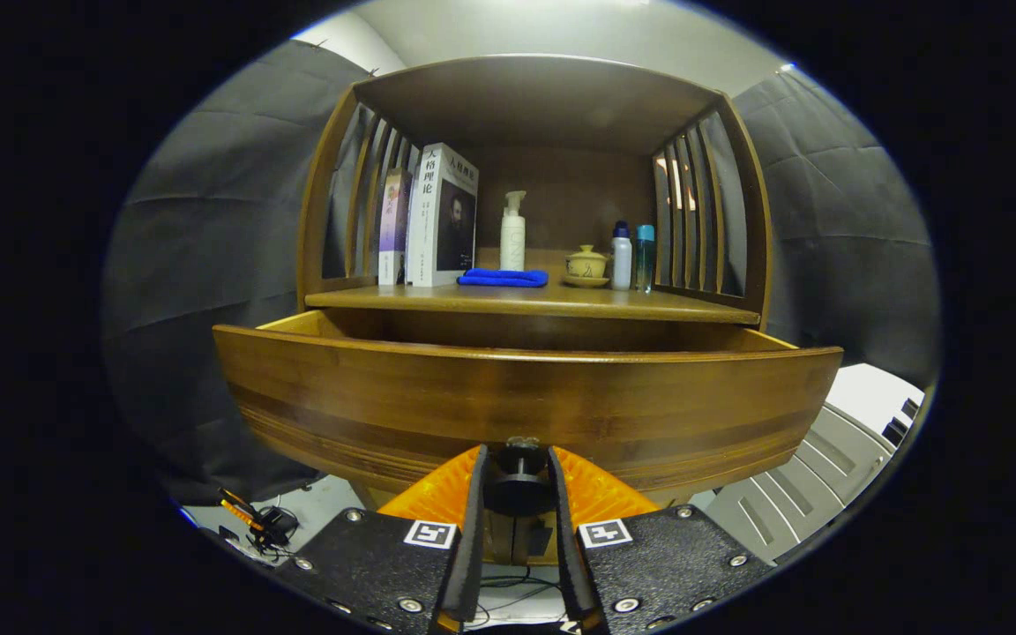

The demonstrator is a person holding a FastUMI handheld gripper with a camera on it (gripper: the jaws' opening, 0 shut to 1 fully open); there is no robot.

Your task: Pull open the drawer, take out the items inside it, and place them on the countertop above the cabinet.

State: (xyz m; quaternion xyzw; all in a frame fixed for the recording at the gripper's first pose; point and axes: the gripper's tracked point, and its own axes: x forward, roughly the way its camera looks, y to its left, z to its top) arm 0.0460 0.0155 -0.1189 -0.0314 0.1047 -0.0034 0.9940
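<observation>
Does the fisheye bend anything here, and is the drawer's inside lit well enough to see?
Gripper view: the drawer front bows strongly outward; its inside is hidden in shadow behind that front; the shelf items are evenly lit and sharp; the hand-held gripper is shut on the drawer knob, close and slightly soft.

The wooden cabinet (526, 220) stood with its drawer (526, 397) pulled out below the countertop (543, 302). On the countertop, two books (429, 216) stood upright at one side. A folded blue cloth (503, 278) lay just beside them, with a pump bottle (512, 234) upright behind it. Further along sat a lidded cup (586, 265) on a saucer, then two small bottles (631, 256) side by side.
</observation>
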